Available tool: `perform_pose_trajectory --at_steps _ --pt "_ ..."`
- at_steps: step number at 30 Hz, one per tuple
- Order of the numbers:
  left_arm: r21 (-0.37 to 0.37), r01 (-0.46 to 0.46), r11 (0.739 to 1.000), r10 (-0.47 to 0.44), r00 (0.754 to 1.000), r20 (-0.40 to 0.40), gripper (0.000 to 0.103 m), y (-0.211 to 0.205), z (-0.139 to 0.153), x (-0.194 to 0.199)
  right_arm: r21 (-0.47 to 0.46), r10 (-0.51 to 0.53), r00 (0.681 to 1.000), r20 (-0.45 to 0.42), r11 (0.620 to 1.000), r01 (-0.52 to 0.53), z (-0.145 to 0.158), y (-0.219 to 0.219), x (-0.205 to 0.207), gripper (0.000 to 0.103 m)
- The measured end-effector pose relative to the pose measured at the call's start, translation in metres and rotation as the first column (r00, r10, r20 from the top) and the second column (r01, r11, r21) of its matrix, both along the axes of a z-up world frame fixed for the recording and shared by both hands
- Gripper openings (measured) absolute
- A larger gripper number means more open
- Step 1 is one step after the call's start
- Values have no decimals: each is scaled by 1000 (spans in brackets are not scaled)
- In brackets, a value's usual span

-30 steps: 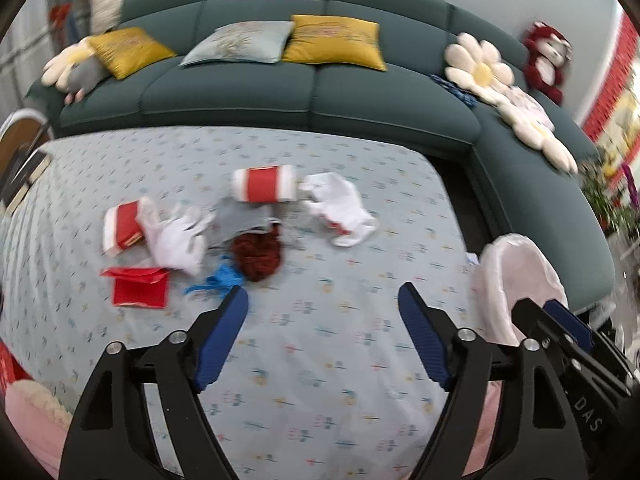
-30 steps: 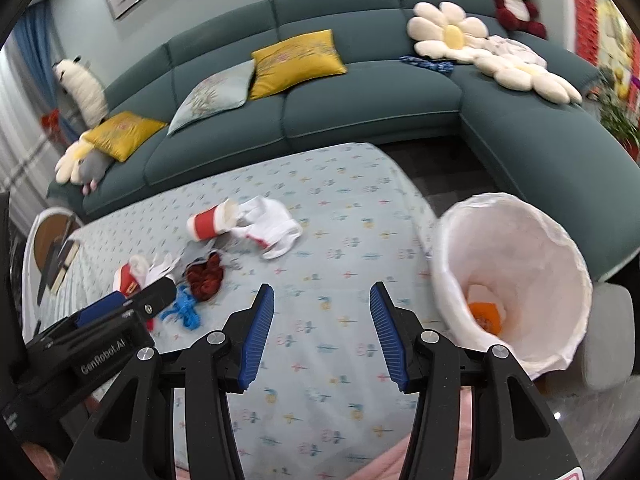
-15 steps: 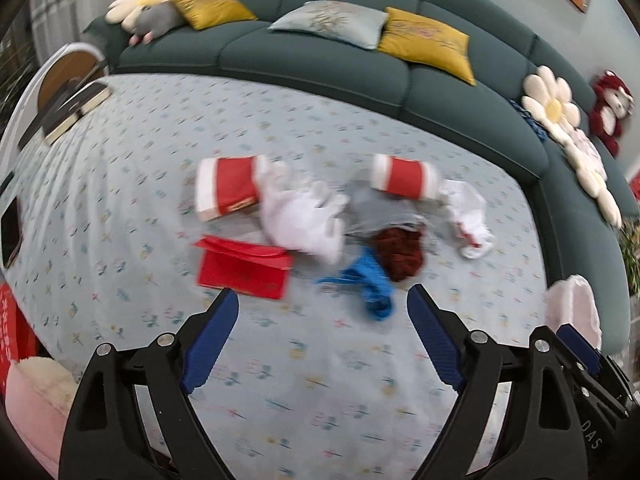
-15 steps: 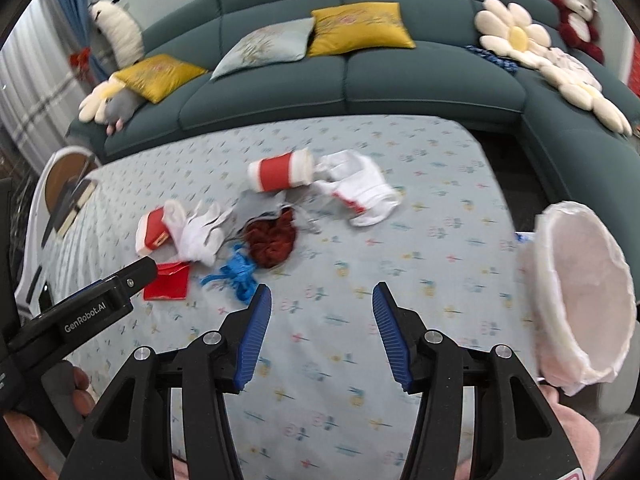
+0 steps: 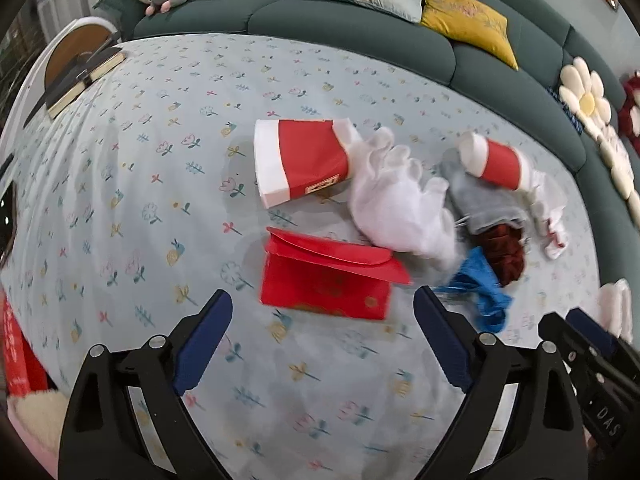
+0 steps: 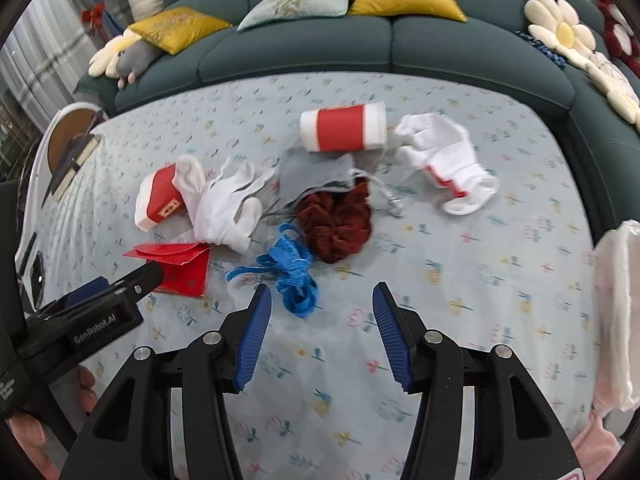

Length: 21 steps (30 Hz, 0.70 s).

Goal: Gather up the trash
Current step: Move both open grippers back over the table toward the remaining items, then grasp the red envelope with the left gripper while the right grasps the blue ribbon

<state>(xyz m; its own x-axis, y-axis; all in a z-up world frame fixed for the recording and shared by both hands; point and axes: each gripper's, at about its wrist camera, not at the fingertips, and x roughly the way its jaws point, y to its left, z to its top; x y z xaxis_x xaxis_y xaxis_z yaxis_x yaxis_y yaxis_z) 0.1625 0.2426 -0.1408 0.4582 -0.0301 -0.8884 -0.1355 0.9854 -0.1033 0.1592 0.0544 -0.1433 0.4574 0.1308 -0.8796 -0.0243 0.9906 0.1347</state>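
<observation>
Your left gripper [image 5: 322, 322] has come closer to the red envelope [image 5: 326, 280] on the counter [image 5: 160, 208] than half a second ago; its jaws stand wide apart, empty. Your right gripper [image 6: 322, 320], also spread and empty, now hovers just before the blue ribbon [image 6: 290, 272].

both wrist views look down and forward over the table [image 5: 120, 184], sharing the trash pile [image 6: 320, 208] and sofa [image 6: 440, 48].

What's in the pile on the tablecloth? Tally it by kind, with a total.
Red-and-white paper cups: 2
White gloves: 2
Red envelope: 1
Blue plastic strip: 1
Dark red scrunchie: 1
Grey cloth: 1
Total: 8
</observation>
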Motion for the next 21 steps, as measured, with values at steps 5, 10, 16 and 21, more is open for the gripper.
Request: perform_pose_trajectory --at_steps 5,10,16,21 --pt "3 58 998 -58 998 -29 90 0 -16 11 -8 23 999 -37 1000 -23 -22 15 16 52" --pt "3 80 997 -80 996 -41 92 -1 -29 20 -9 27 998 -57 1000 -28 -37 22 28 52" --pt "14 91 996 -90 994 -65 92 -6 -46 36 -8 19 997 -70 1000 -20 -49 25 37 52" --pt "67 97 993 -94 995 -40 90 -12 -50 43 -2 27 996 -81 1000 -27 -57 27 42 45"
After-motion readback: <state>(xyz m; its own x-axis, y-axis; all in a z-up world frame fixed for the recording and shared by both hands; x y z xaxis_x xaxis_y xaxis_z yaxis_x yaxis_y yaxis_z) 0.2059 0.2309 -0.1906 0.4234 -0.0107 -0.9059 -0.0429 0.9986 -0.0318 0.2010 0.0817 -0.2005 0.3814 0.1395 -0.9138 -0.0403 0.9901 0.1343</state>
